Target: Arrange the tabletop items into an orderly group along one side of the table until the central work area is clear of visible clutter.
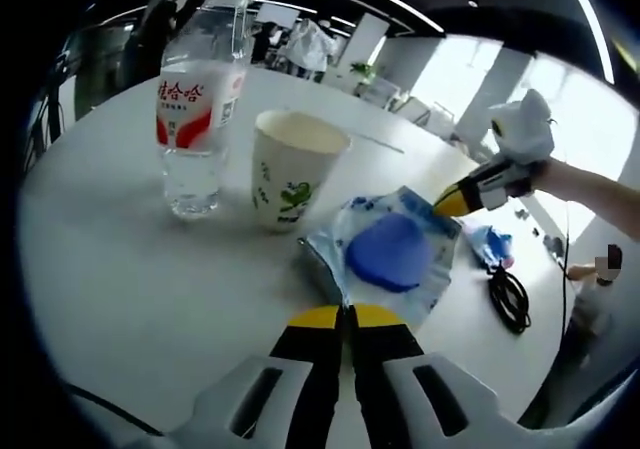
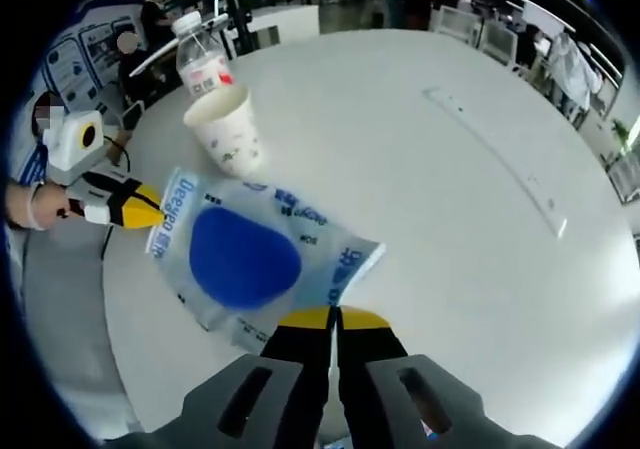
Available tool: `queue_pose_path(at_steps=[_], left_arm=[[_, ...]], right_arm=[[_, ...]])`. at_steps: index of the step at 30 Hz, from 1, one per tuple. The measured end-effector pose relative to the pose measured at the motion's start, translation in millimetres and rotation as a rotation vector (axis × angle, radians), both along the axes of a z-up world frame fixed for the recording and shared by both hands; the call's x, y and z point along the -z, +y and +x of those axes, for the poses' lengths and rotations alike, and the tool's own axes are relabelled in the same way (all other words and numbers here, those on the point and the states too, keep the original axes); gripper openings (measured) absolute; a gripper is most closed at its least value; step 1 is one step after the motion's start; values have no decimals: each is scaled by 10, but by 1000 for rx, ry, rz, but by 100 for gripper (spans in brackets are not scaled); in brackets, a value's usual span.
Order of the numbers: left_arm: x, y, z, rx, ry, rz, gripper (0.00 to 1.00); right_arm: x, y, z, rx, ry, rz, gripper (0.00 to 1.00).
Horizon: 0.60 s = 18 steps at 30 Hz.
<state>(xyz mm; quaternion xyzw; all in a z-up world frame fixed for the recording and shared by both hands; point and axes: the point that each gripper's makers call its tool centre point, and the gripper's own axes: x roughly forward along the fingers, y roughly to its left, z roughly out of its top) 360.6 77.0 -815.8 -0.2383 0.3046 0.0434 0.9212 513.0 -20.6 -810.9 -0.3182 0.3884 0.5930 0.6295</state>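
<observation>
both yellow-tipped grippers, left gripper and right gripper, pinch opposite ends of the clear plastic packet with blue pad, lying beside the white paper cup; uneven tugging could tear it or topple the cup.

We see, beyond the white table, a black cable and blue object near its edge, wall posters and background people.
</observation>
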Motion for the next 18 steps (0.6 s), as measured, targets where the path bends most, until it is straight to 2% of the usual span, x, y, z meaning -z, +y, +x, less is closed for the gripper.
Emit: queue_pose_path(at_steps=[7, 18], left_arm=[[-47, -3, 108, 24, -12, 12, 0], [-111, 22, 264, 50, -29, 32, 0]], right_arm=[[-59, -105, 30, 61, 13, 27, 0], [-80, -215, 117, 102, 20, 37, 0]])
